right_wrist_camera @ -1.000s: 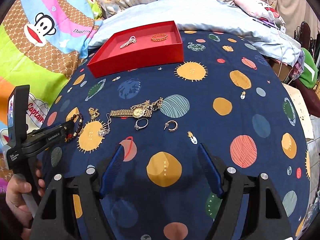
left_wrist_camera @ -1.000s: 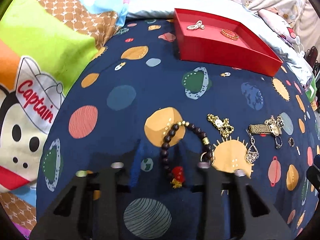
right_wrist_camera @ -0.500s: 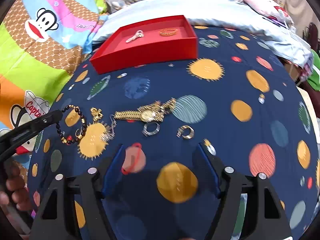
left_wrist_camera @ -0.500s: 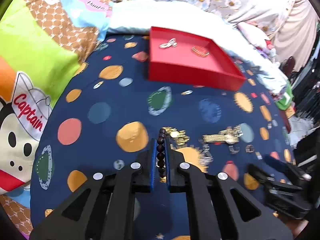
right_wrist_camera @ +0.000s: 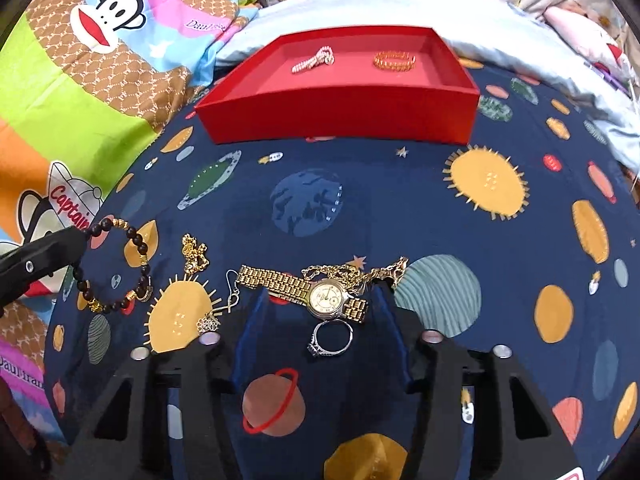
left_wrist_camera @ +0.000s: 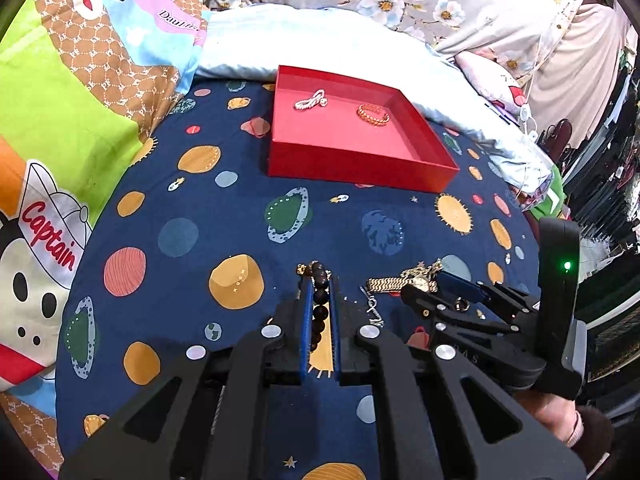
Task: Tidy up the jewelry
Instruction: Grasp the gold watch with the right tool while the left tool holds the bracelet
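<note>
The left gripper (left_wrist_camera: 319, 292) is clenched on the dark bead bracelet (left_wrist_camera: 319, 304): a run of beads sits pinched between its blue pads (left_wrist_camera: 307, 320), with the top of the loop poking out past the tips. From the right wrist view the rest of the bracelet (right_wrist_camera: 120, 268) hangs as an open ring from those tips at the far left, raised above the navy planet-print bedspread (right_wrist_camera: 312, 204).

Just right of the hanging loop, a small gold chain pendant (right_wrist_camera: 194, 254) lies on the cloth, and beyond it a silver drop earring (right_wrist_camera: 232, 292) rests by a printed sun.

The right gripper (right_wrist_camera: 320, 300) is released, its jaws spread wide and low over the spread. The gold watch (right_wrist_camera: 326, 294) lies between the fingertips, its band running out past the left finger, and a silver ring (right_wrist_camera: 332, 338) sits just behind the watch, deeper inside the jaws. A tangle of gold chain (right_wrist_camera: 372, 272) touches the watch near the right fingertip.

Straight ahead of both grippers, well beyond the tips, stands the red tray (right_wrist_camera: 340, 116), holding a pale beaded piece (right_wrist_camera: 314, 60) on its left and a gold bangle (right_wrist_camera: 394, 60) on its right.
</note>
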`<state>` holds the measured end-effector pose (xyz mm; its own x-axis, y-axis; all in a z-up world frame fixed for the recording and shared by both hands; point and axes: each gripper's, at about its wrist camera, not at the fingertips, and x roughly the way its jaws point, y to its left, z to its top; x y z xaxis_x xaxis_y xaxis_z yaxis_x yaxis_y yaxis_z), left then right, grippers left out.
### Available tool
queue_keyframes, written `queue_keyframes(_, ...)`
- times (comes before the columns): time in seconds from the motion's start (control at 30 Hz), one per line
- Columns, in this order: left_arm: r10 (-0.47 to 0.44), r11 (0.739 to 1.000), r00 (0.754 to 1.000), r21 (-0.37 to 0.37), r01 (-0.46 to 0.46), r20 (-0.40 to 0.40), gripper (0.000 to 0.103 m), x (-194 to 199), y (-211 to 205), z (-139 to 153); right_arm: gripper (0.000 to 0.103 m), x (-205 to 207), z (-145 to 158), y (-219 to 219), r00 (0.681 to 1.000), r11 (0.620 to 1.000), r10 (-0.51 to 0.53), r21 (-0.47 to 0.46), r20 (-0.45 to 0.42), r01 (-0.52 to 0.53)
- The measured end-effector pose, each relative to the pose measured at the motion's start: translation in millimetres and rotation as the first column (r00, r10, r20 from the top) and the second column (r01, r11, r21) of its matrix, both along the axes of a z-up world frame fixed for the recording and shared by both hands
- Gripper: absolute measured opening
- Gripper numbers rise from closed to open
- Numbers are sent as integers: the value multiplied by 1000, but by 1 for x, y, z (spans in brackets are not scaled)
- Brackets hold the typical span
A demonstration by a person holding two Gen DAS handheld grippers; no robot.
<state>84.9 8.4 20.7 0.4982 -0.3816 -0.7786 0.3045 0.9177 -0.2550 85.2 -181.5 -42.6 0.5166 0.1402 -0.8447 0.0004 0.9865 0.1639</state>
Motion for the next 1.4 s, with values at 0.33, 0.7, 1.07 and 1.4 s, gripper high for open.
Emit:
queue_keyframes(0.33, 13, 999, 1000, 31, -12, -28, 7, 4, 2, -15, 36, -18, 2, 7, 999, 999, 26, 48, -45, -24)
queue_keyframes(0.7, 11, 999, 1000, 39, -10, -29, 7, 5, 4, -17, 36, -4, 0, 18, 999, 999, 29, -20, -28, -30)
queue_keyframes(1.07, 13, 1000, 999, 27, -12, -29, 7, 5, 7, -14, 21, -17, 3, 6, 999, 1000, -26, 11, -25, 27)
queue_keyframes(1.4, -6, 1000, 1000, -9, 6, 3, 7, -3, 8, 8, 21, -40, 47, -11, 994, 995, -83, 53, 65, 79)
